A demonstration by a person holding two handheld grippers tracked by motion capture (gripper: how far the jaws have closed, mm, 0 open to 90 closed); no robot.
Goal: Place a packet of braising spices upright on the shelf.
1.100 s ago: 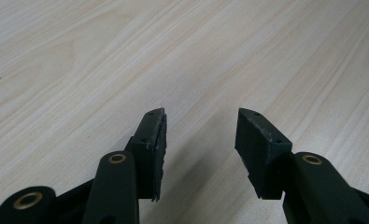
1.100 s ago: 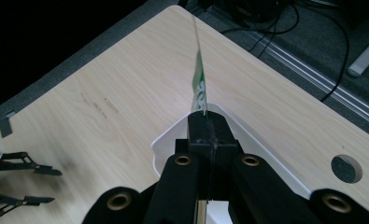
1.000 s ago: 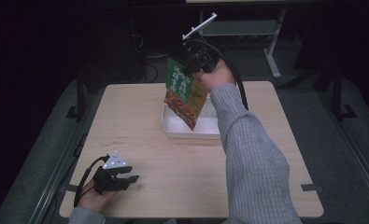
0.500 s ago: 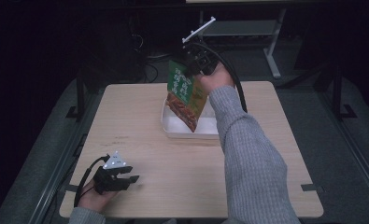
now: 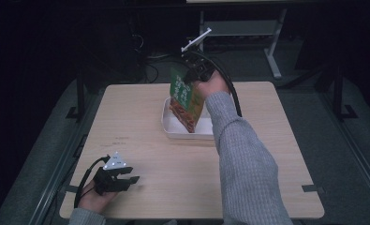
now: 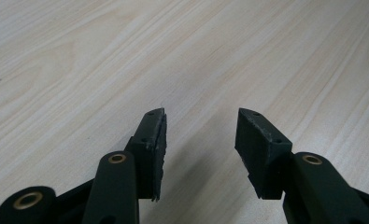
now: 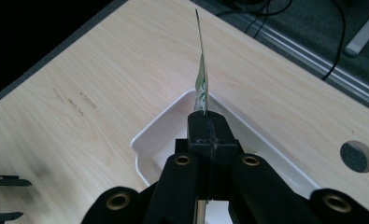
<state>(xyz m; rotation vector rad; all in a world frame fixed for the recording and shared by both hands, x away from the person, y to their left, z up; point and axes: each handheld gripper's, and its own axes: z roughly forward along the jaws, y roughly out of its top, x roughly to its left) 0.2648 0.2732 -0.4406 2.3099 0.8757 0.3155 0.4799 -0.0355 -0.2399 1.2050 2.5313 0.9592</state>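
High view: right gripper [image 5: 188,80] raised over far side of table [image 5: 267,154], jaws pinched on top edge of a green and orange snack packet [image 5: 184,101]. Packet hangs tilted, lower end inside white tray [image 5: 173,129]. Right gripper view: jaws pressed together on packet edge, tray beneath. Left gripper [image 5: 129,177] rests at near left corner of table, jaws spread, nothing between them

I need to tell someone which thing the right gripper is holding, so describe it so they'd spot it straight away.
Start at the wooden table and find the white tray near its far edge. Hanging over that tray, pinched at its top by the right gripper, is a flat snack packet, green above and orange-red below, the sole colourful thing there.
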